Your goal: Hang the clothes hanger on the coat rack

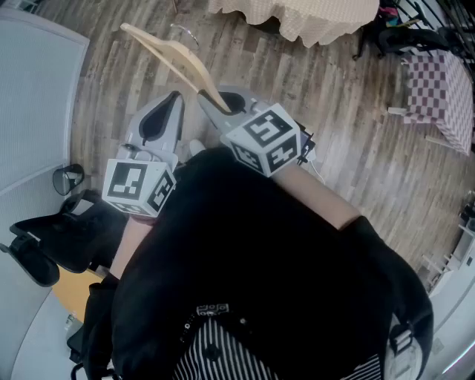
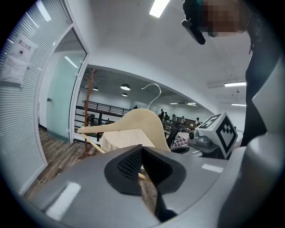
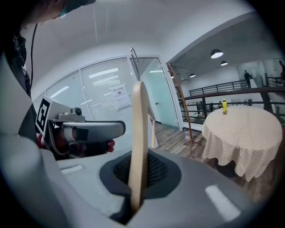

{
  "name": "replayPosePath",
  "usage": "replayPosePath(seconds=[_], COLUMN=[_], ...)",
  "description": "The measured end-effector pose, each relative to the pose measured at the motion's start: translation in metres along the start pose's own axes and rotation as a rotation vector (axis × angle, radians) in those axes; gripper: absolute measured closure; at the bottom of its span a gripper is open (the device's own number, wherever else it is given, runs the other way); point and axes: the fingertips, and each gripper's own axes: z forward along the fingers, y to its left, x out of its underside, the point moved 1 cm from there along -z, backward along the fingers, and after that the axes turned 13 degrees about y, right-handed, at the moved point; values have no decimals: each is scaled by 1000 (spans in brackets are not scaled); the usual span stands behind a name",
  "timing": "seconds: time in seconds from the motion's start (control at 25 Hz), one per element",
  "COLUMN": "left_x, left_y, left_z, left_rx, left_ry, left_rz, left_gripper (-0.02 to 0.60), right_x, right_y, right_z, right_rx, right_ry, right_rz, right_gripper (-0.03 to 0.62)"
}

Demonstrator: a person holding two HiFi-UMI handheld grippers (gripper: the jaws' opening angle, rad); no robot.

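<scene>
A pale wooden clothes hanger [image 1: 167, 52] with a metal hook [image 2: 153, 89] slants up and to the left from my right gripper [image 1: 215, 104], which is shut on one end of it. In the right gripper view the hanger [image 3: 139, 133] stands edge-on between the pads of the right gripper [image 3: 138, 178]. My left gripper [image 1: 172, 100] is beside it on the left, jaws together with nothing held. In the left gripper view the hanger [image 2: 138, 120] is ahead of the left gripper [image 2: 144, 171]. The reddish-brown coat rack [image 2: 87, 116] [image 3: 180, 98] stands farther off on the wooden floor.
A round table with a checked cloth [image 3: 242, 133] [image 1: 297, 18] stands ahead and carries a yellow bottle [image 3: 225, 106]. A glass wall with blinds [image 1: 30, 96] runs along the left. A black office chair [image 1: 44, 245] is at the lower left, and checked furniture [image 1: 438, 96] at the right.
</scene>
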Motion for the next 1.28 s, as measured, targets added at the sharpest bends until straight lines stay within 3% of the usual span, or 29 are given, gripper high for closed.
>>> replayPosePath(seconds=[0.24, 0.72, 1.12, 1.28], left_x=[-2, -7, -3, 3], left_y=[2, -35, -64, -77], left_z=[1, 23, 40, 38], left_rx=[-15, -9, -52, -62], left_ry=[-13, 10, 18, 43], left_rz=[-33, 6, 7, 55], left_gripper=[583, 588, 588, 583], right_x=[2, 14, 28, 33], right_y=[-1, -23, -38, -36], right_z=[-7, -32, -53, -55], right_rx=[-2, -13, -63, -82], right_ry=[-3, -12, -23, -26], right_rz=[2, -8, -33, -26], right_gripper=[594, 594, 592, 594])
